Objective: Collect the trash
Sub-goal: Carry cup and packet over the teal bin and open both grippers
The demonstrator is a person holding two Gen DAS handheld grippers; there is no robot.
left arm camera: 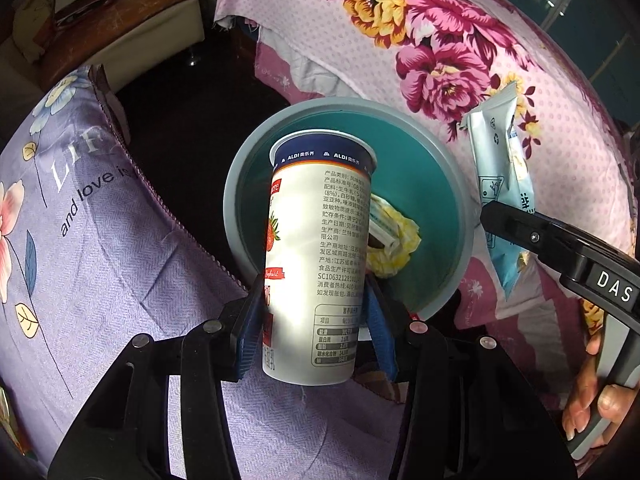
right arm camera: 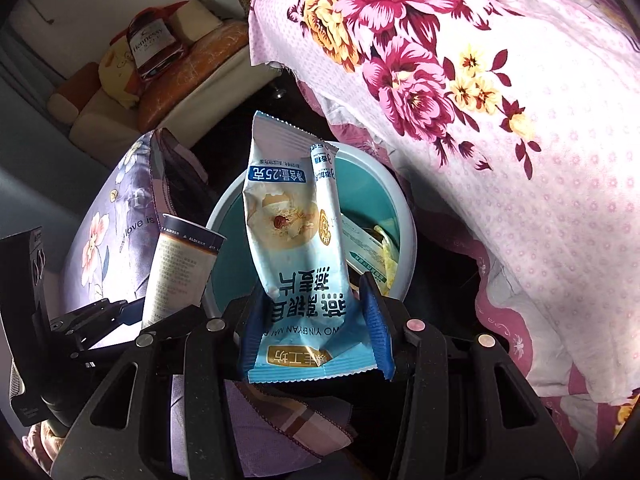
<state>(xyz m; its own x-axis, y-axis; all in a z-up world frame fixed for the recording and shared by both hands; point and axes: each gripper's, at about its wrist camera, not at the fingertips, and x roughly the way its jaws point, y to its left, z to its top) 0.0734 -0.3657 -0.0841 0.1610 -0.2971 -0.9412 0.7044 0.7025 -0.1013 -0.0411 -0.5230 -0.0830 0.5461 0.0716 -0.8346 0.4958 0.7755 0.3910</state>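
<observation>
Now cup (left arm camera: pixel 316 264) in left tool (left arm camera: pixel 310 320), over bin (left arm camera: pixel 240 184)

Glossy plastic-looking cup (left arm camera: pixel 316 264); shiny, crinkled wrapper (right arm camera: pixel 298 248); smooth, probably plastic bin (left arm camera: pixel 456 216); woven cloth (left arm camera: pixel 100 240).

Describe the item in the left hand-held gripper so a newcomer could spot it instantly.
Find the round teal bin between the lilac pillow and the pink floral quilt. Over its near rim, the left hand-held gripper clamps a tall white yogurt cup. It's the only rigid cylinder, with a navy ALDI band and strawberry print.
</observation>
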